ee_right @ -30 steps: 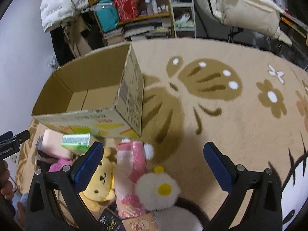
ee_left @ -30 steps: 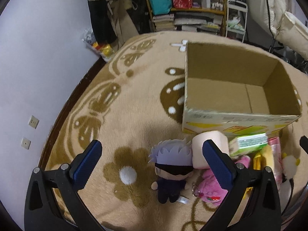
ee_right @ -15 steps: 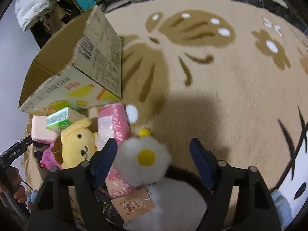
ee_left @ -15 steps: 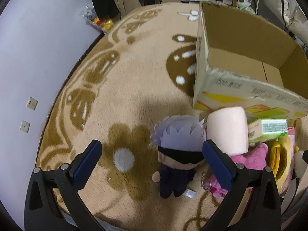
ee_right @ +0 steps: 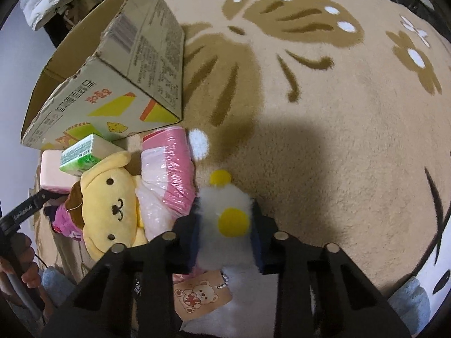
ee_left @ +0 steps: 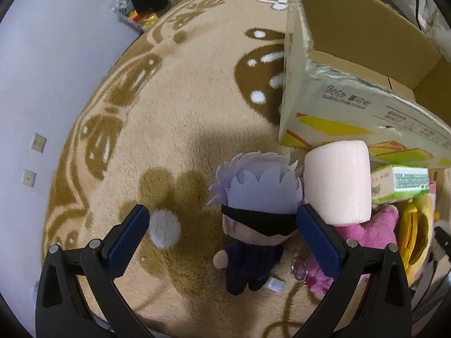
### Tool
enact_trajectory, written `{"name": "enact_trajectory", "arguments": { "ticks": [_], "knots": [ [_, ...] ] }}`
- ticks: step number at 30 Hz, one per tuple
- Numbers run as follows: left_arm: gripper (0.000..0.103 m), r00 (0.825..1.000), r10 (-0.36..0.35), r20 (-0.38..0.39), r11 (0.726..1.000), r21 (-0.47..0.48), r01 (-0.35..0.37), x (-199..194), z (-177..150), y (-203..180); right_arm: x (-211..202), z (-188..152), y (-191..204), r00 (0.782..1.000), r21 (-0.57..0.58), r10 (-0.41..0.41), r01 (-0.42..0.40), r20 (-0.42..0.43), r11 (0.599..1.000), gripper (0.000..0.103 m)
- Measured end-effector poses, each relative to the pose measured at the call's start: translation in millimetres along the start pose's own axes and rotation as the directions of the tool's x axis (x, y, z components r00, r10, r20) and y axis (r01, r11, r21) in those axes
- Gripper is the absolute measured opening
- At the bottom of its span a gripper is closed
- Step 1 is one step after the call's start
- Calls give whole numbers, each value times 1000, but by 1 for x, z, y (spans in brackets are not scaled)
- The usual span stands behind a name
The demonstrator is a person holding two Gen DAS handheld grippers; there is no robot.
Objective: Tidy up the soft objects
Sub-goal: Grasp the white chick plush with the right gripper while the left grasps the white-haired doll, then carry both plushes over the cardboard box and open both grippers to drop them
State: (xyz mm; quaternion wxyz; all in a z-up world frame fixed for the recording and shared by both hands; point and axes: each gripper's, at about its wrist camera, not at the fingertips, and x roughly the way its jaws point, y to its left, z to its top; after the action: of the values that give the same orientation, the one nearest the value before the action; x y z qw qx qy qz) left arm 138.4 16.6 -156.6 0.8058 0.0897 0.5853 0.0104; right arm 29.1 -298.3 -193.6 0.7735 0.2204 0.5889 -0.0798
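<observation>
Right gripper [ee_right: 225, 233], spread wide a second ago, now clenched on white plush [ee_right: 225, 219] lying on rug [ee_right: 338, 140] beside pink pack [ee_right: 169, 174]. Left gripper [ee_left: 220, 231] still released, lower over doll [ee_left: 253, 217], near box [ee_left: 352, 84].

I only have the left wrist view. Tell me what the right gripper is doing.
Observer: The right gripper is shut on the white fluffy toy.
Operator: Describe that toy.
Observer: It has a yellow round patch on its front and a small yellow ball on top.
Operator: Say what lies next to it.
Observer: A pink plastic-wrapped pack, then a yellow dog plush lying face up.
</observation>
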Motion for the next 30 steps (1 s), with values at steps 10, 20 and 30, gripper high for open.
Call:
{"name": "enact_trajectory", "arguments": {
  "ticks": [10, 20, 30],
  "knots": [
    [86, 998, -61, 18, 998, 4, 60, 2, 0, -4, 0, -3, 19, 1000, -16, 1, -1, 6, 1000, 26],
    [49, 980, -201, 10, 979, -32, 201, -1, -1, -6, -17, -2, 14, 999, -38, -8, 10, 44, 999, 15],
    [47, 988, -140, 71, 989, -32, 143, -17, -8, -9, -46, 0, 24, 985, -77, 73, -61, 159, 995, 11]
  ]
}}
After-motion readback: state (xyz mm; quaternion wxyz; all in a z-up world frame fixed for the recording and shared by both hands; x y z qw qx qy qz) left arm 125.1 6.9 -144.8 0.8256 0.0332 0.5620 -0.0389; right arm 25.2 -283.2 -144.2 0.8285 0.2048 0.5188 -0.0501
